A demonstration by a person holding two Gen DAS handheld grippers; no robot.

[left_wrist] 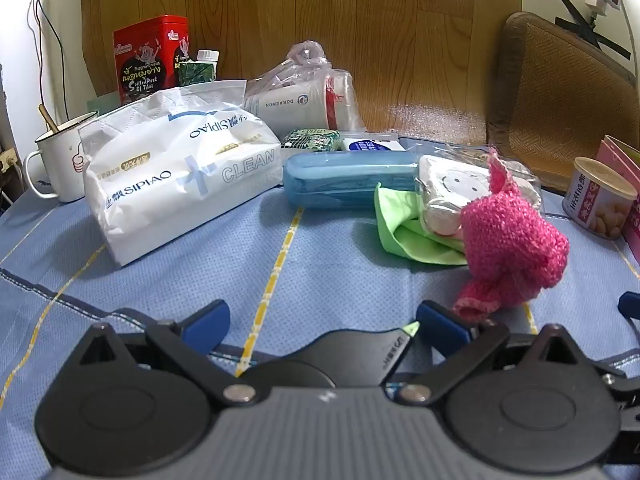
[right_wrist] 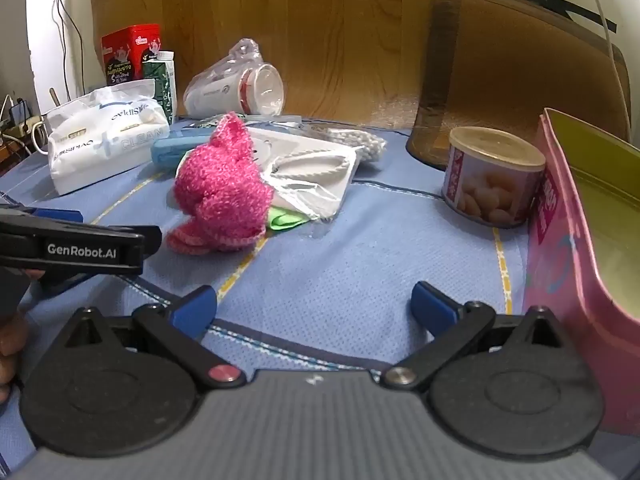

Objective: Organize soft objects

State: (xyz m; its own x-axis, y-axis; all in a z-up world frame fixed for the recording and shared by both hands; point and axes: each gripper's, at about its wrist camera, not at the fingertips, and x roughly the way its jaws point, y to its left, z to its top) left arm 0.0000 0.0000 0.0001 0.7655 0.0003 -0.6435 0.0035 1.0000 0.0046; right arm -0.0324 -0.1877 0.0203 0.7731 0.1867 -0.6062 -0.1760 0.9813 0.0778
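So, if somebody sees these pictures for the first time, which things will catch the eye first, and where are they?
The pink knitted toy stands out first, in the middle of the blue cloth, lying partly on a green cloth and against a white pouch. Next is the big white tissue pack at the left, with a red tin behind it. Both hand-held grippers, left and right, are open and empty.

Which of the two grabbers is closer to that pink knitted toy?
Left. The left gripper sits just short of the pink toy, its right finger almost at the toy's base. The right gripper is farther back, the toy ahead to its left.
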